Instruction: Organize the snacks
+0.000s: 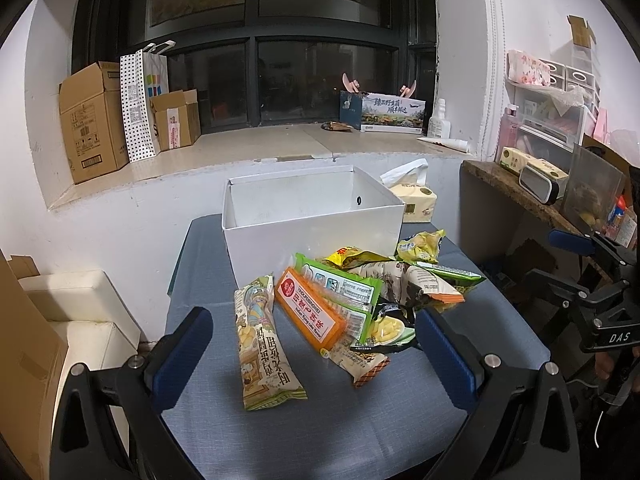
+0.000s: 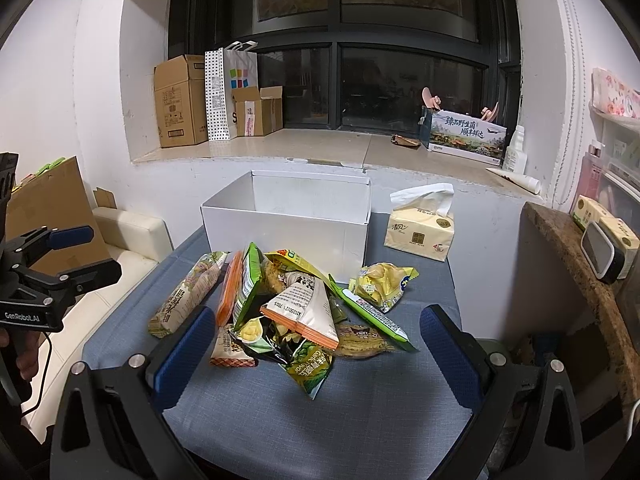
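Beige packet [image 1: 264, 344] — lengthwise toward box [image 1: 312, 232]

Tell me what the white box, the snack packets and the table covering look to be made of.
White box: likely matte paperboard, with thin flat walls and sharp folded edges. Snack packets: glossy printed plastic film, probably, crinkled, with crimped end seals. Table covering: seemingly woven blue-grey fabric, matte, with fine weave texture visible.

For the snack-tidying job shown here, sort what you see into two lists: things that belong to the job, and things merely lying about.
Belongs to the job:
snack packets
white box
left tongs, open
right tongs, open

Merely lying about:
tissue pack
cardboard boxes on the sill
dotted paper bag
white bottle
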### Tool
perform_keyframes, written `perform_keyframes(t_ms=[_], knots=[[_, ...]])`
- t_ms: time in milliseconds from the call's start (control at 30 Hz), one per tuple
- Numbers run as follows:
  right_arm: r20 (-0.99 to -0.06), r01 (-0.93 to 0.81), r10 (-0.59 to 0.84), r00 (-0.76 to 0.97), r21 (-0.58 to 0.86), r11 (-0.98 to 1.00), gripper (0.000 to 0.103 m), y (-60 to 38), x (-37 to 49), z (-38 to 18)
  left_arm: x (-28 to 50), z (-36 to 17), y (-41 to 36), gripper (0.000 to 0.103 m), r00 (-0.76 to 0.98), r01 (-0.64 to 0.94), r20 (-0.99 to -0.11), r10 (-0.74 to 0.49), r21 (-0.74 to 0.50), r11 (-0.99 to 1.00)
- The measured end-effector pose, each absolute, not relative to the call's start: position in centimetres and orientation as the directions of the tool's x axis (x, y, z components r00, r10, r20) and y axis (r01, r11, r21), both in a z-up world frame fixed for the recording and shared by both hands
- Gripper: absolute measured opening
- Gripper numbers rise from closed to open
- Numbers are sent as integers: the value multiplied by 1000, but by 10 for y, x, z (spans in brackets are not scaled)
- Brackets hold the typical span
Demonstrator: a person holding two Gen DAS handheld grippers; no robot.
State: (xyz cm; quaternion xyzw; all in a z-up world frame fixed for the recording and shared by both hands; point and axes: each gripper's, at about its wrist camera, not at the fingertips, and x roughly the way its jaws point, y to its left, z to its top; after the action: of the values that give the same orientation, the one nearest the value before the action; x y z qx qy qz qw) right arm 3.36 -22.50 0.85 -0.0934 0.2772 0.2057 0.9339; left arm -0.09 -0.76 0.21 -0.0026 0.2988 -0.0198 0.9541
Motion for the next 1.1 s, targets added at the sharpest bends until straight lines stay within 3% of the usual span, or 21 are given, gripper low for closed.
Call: perform_keyframes(t_ms=[333,600,800,833,900,933,967,1033,1100], knots=[[-557,-439,336,759,-58,897,103,-226,33,9,9,-10,2,103,802,23,-597,-40,-35,999],[-565,-440,337,753,-52,897,103,-226,34,3,83,-86,53,103,629,-62,-772,-89,-164,985],[-579,-437,332,744,-47,898,103,-226,37,-3,125,-135,72,102,543,-126,-832,-117,-218,968],[-582,-435,329,743,-47,899,103,-226,37,-4,130,-140,73,100,532,-127,-836,-135,-236,963],[-588,-437,334,737,-38,898,103,-225,39,-6,134,-149,71,71,512,-124,-847,-141,-235,964],[-591,-441,339,732,-32,897,103,-224,40,-7,135,-152,70,49,502,-126,-857,-122,-211,969],[-595,-443,340,728,-30,896,103,-224,40,-8,133,-152,70,40,513,-117,-852,-105,-190,975],[-601,-450,342,723,-34,892,103,-220,41,-10,125,-147,68,33,541,-92,-836,-95,-171,981],[-609,-463,349,712,-34,886,103,-215,43,-13,112,-139,70,33,573,-88,-814,-99,-181,979]])
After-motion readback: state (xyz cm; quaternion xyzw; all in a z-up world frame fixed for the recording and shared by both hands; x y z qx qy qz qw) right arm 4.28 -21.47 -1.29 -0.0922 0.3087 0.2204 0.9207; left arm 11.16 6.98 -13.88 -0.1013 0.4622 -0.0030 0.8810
